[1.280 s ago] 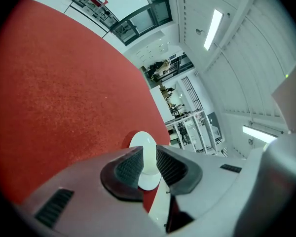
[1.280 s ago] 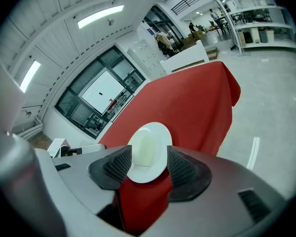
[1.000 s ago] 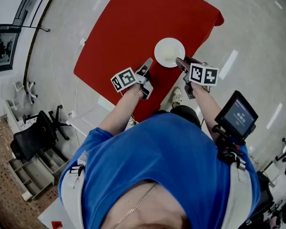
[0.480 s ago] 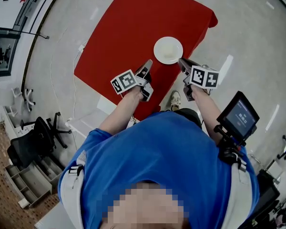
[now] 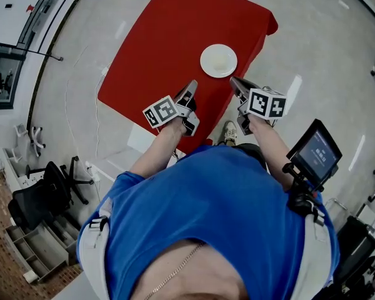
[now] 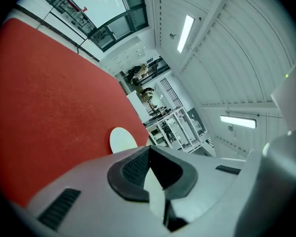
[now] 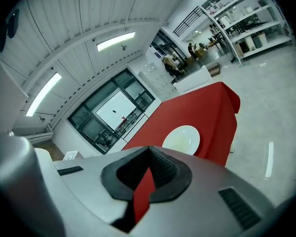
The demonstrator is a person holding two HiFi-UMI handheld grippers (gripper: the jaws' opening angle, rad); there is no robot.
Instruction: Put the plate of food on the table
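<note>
A white round plate with a pale yellowish patch at its middle lies on the red table, near the table's right edge. Neither gripper touches it. My left gripper hangs shut over the table's near edge, short of the plate and to its left. My right gripper is shut on nothing, just off the table's edge below the plate. The plate shows beyond the left gripper in its own view. It also shows as a plate ahead of the right gripper.
The table's cloth hangs over the right edge down to the grey floor. A small screen sits at my right side. An office chair stands at the far left. My shoe is by the table's near edge.
Both grippers have drawn back from the plate. The right gripper's tip was at the plate's rim a second ago and now stands apart from it. The plate stays on the table.
</note>
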